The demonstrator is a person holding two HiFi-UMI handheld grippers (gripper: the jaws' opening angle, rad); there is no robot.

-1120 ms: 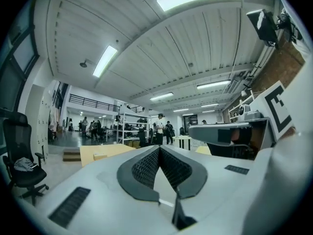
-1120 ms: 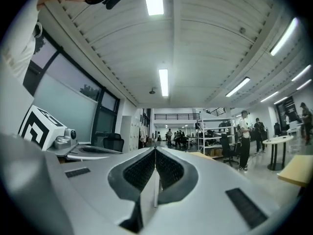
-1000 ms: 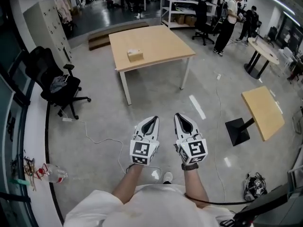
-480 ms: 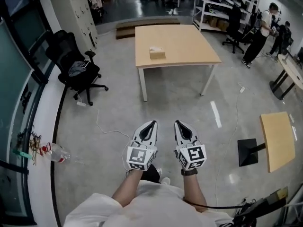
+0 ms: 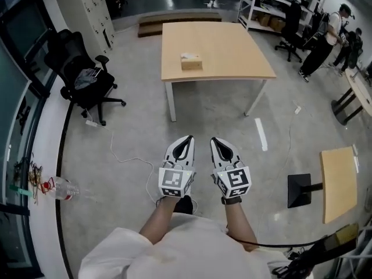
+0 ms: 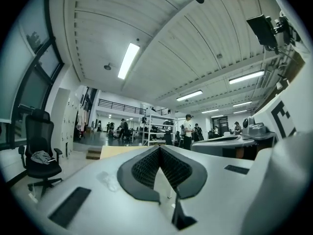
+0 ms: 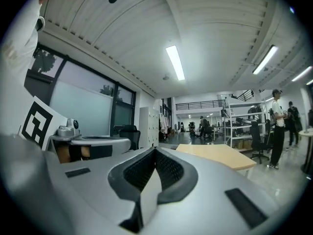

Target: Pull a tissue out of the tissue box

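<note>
The tan tissue box, with a white tissue sticking out of its top, sits near the left side of the wooden table, far ahead across the floor. My left gripper and right gripper are held side by side over the bare floor, well short of the table, both pointing level toward it. Each is shut with nothing between its pads. In the left gripper view the left gripper has its jaws meeting at the tip, and the table shows beyond. The right gripper looks the same, with the table to its right.
A black office chair stands left of the table. A cable and a plastic bottle lie on the floor at the left. A small table on a black base is at the right. People stand near shelving.
The table and tissue box have come nearer and more central in the head view as I walk toward them. Both grippers stay shut, side by side.
</note>
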